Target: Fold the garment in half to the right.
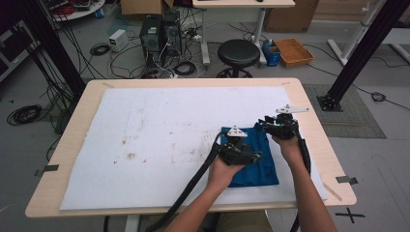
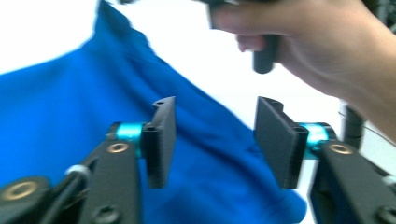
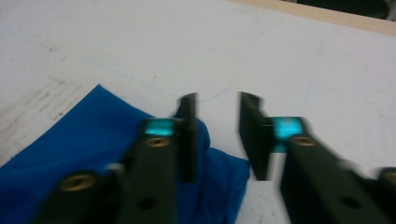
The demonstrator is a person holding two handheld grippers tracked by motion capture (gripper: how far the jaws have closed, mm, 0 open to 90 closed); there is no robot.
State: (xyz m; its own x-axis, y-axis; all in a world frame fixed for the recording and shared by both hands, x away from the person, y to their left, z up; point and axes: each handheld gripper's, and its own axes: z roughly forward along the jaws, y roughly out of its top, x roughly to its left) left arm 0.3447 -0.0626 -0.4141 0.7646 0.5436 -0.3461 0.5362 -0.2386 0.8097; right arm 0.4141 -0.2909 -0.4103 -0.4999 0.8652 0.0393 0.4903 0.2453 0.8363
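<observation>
Cloth (image 1: 258, 162), blue, folded, lies on the white mat (image 1: 145, 145) at approx 4 o'clock of the table (image 1: 309, 145). Left gripper (image 2: 215, 140) hovers over it w/ jaws apart, nothing pinched. Right gripper (image 3: 217, 135) at the cloth's 1 o'clock corner, also released. Likely soft, light, floppy; best pinched at corners or a folded edge.

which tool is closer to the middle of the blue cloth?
Left. The left tool hovers over the blue cloth near its middle; the right tool sits at its far edge.
</observation>
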